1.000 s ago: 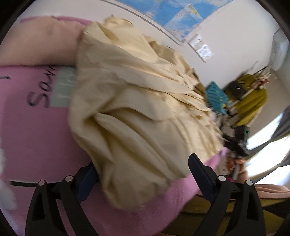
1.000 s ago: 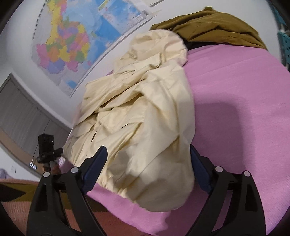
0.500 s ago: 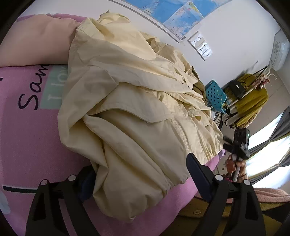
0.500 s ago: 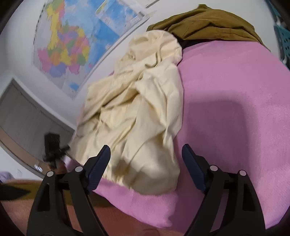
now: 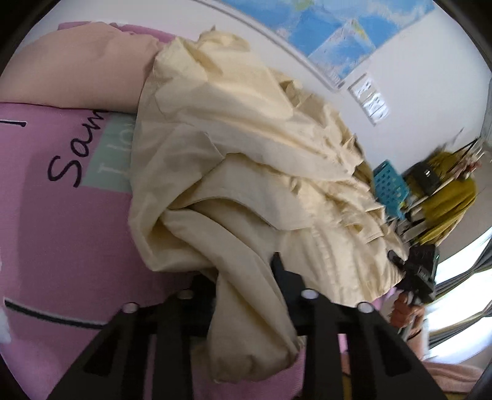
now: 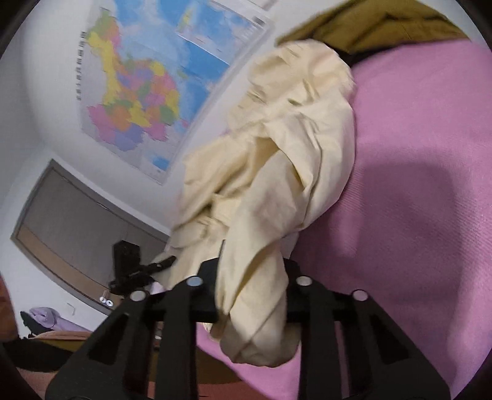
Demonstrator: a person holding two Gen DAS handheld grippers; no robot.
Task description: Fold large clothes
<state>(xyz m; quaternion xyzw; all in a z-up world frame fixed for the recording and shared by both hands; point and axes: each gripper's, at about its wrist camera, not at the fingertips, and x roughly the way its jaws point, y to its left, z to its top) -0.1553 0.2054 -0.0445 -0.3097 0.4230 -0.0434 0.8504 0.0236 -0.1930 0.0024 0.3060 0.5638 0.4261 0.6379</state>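
Here we have both pairs of fingers closed on the cream garment [image 5: 246, 172], one bunch of its edge pinched in each tool. In the left wrist view our left gripper [image 5: 246, 277] has its two dark fingers drawn in tight, with a thick fold of the cloth pressed between them and a rounded lump of it hanging down below the grip, over the black frame. Ahead of those fingers the garment spreads out in crumpled layers across the pink bedspread [image 5: 61, 246], which shows dark handwritten lettering and a pale green panel off to the left of the fingers. Beyond the cloth on that side lies a peach pillow [image 5: 86, 70]. To the right of the fingers we see a blue perforated basket [image 5: 390, 184] and mustard clothes [image 5: 442, 200] on a rack, blurred. In the right wrist view our right gripper [image 6: 250, 270] likewise clamps a gathered fold, with a loose pouch of cloth drooping under the fingers, and the garment [image 6: 286, 138] rises away ahead of them in a twisted band. To the right of it runs bare pink bedspread [image 6: 415, 154]; at its far end lies an olive-brown garment [image 6: 369, 24]. Left of the fingers a coloured wall map [image 6: 144, 92] hangs.
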